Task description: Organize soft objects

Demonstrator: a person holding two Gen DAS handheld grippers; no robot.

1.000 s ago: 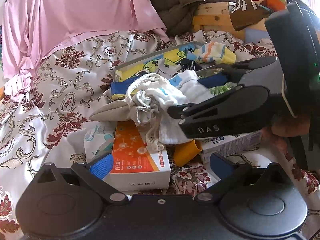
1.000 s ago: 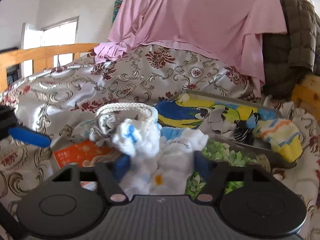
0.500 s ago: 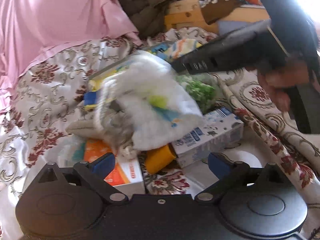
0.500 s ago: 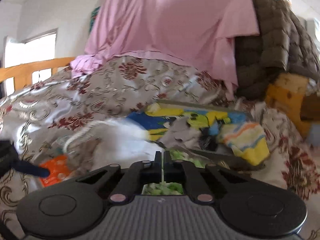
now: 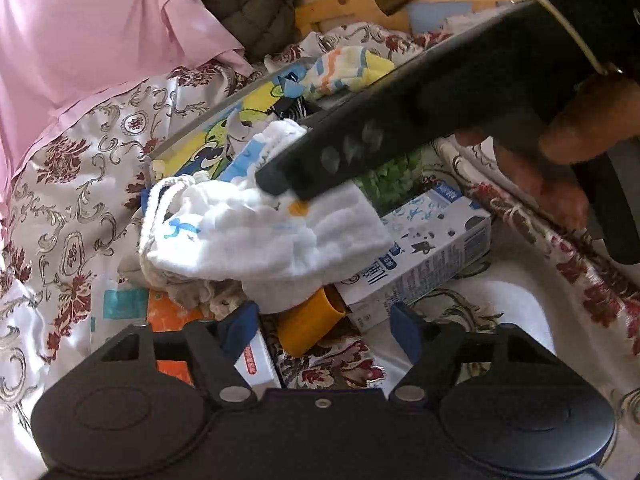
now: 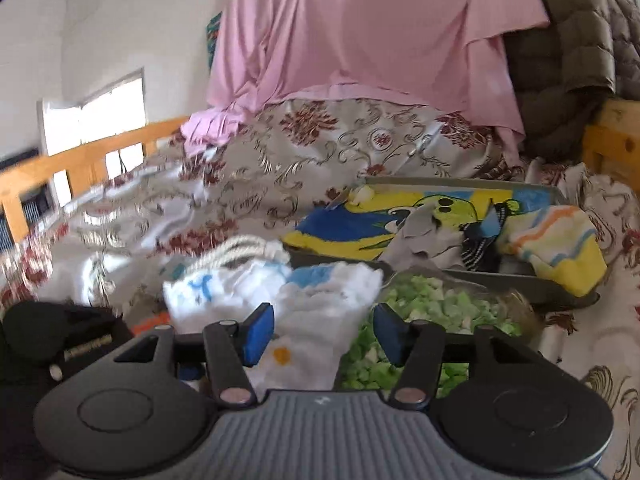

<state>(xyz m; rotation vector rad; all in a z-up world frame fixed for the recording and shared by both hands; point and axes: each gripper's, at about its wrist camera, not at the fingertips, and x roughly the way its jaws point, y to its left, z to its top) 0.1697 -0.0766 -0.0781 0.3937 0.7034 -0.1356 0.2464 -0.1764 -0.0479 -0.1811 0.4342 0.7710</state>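
A white muslin cloth (image 5: 260, 236) with small blue and orange prints lies bunched over a beige drawstring bag (image 5: 192, 292) on the bed. In the right wrist view the same cloth (image 6: 320, 300) runs between the blue pads of my right gripper (image 6: 323, 334). Its jaws are opening and the pads do not press the cloth. From the left wrist view, the right gripper (image 5: 282, 182) reaches down onto the cloth's top. My left gripper (image 5: 322, 328) sits just before the pile with jaws closing. An orange-yellow piece (image 5: 308, 324) and the cloth's hem lie between its pads, untouched.
A cartoon-printed tray (image 6: 460, 276) behind the pile holds grey and black socks and a striped yellow sock (image 6: 556, 240). A green-filled bag (image 6: 420, 312), a blue-white carton (image 5: 432, 248) and an orange box (image 5: 168, 312) crowd the pile. Pink sheet (image 6: 360, 40) and brown jacket (image 6: 568, 40) hang behind.
My right gripper shut, tugged the white cloth toward the carton, and now stands apart again. The cloth lies spread lower over the pile. My left gripper came closer with narrower jaws.
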